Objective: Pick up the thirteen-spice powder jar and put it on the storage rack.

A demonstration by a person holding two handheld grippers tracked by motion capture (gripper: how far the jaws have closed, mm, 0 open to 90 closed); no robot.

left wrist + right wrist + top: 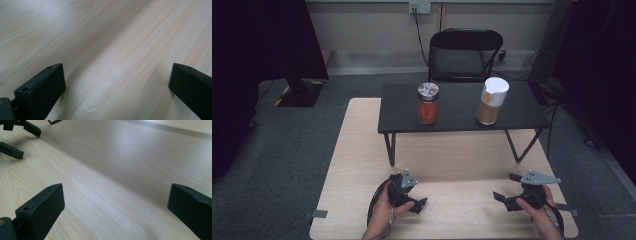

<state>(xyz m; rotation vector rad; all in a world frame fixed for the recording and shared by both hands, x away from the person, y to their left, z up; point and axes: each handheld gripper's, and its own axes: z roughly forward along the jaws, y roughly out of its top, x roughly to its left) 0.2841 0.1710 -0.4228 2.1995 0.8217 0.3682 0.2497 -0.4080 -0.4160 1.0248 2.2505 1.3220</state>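
Both grippers rest low over the near part of the light wood table, each held in a hand. My left gripper is open, its jaws wide apart over bare wood. My right gripper is open too, with only table surface between its jaws. The right gripper view also catches the left gripper's black jaws at its top left. Farther back, a low black table carries a jar of red contents with a silver lid and a taller jar of tan contents with a white lid.
The low black table stands on thin metal legs on the wood table's far half. Behind it on the grey carpet is a black folding chair. Dark curtains hang at both sides, and a stand base sits at the left.
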